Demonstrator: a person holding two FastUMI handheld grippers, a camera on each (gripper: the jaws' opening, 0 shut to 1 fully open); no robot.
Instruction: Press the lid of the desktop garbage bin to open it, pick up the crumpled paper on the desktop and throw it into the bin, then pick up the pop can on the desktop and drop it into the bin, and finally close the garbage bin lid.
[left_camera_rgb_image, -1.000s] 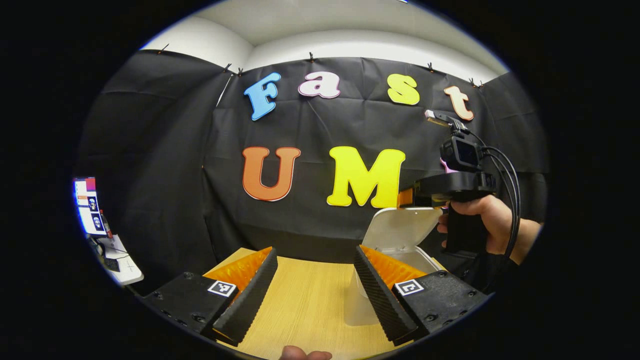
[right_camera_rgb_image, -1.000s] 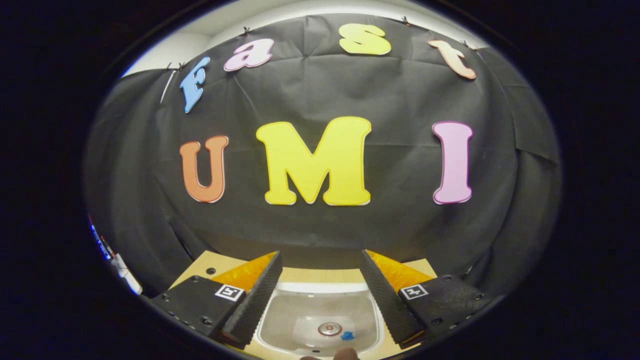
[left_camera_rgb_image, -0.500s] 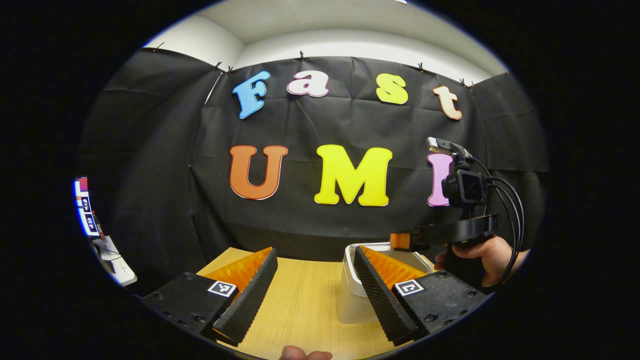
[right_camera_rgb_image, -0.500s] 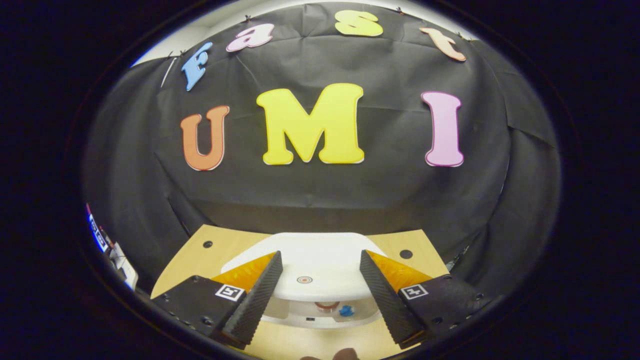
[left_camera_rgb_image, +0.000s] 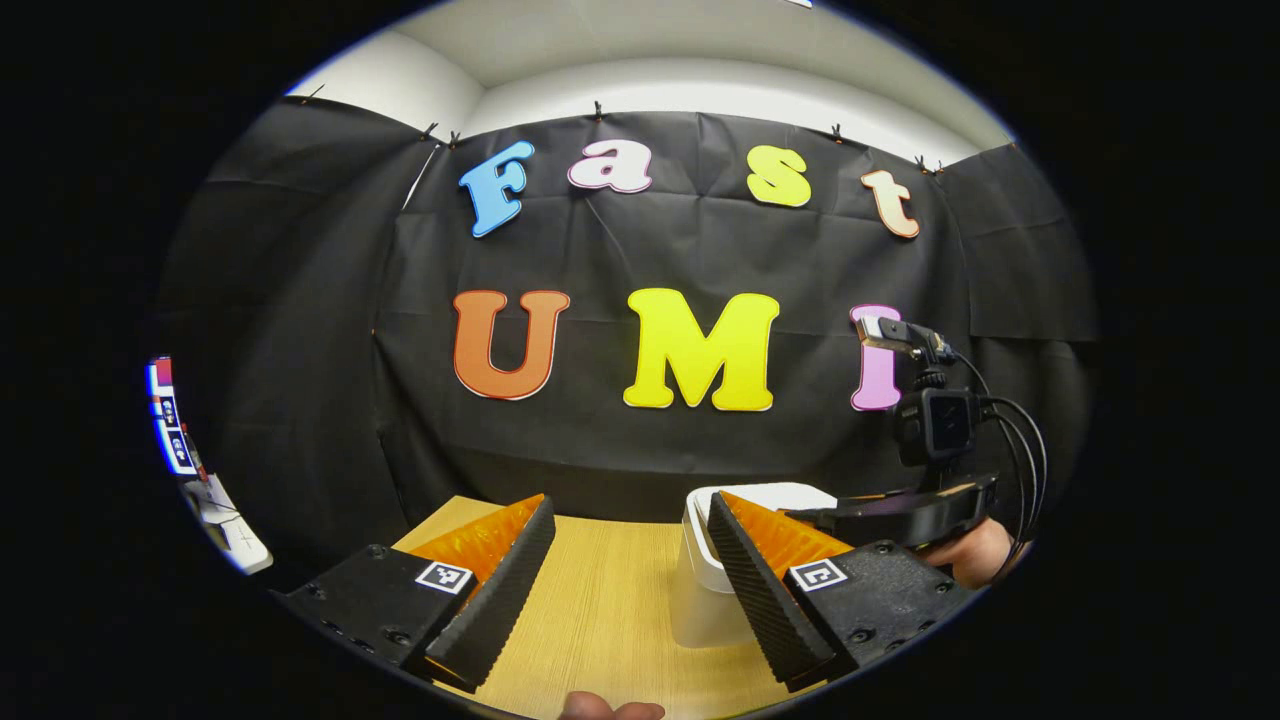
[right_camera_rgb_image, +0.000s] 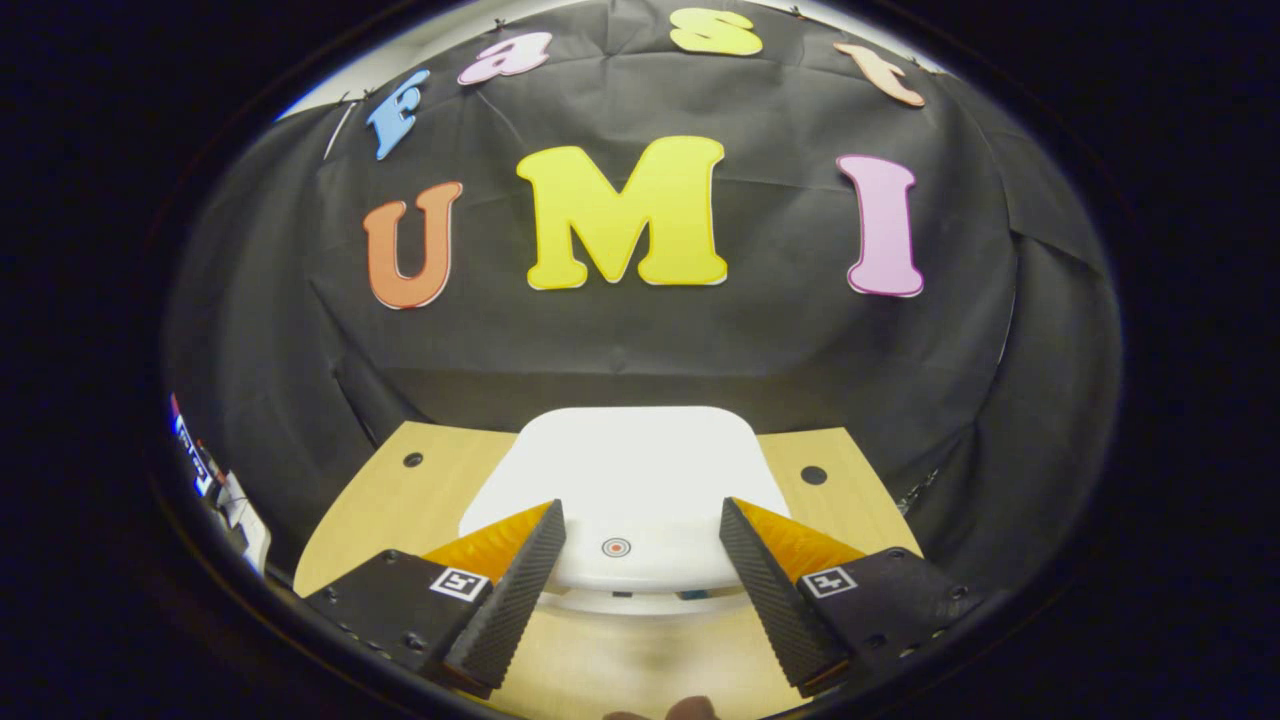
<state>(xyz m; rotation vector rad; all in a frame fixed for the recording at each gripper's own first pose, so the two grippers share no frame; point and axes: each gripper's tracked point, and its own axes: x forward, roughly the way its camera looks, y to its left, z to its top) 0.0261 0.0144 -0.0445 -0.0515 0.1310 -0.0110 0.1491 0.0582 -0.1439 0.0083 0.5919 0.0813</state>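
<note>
Right claw (right_camera_rgb_image: 640, 585) is hanging just above the front edge of the bin lid (right_camera_rgb_image: 625, 480), fingers spread wide with nothing between them, and the little round target mark on the lid (right_camera_rgb_image: 616, 547) sits almost dead centre in the gap. So the lid lies straight ahead and just below that claw, which is the whole story for the last step: if it isn't latched, a short push straight down on that front edge should do it. From the right gripper view there's a thin dark slit under the lid's front lip, so I can't tell if it's fully clicked shut or just resting. Left claw (left_camera_rgb_image: 630, 590) is also wide open and empty, parked over the bench (left_camera_rgb_image: 610, 610) with the bin (left_camera_rgb_image: 705, 590) off to its right, partly behind its right finger. No paper or can left on the wood that I can see, so I'd guess they're already inside. Right hand is clearly the nearer one, basically on top of the bin.
</note>
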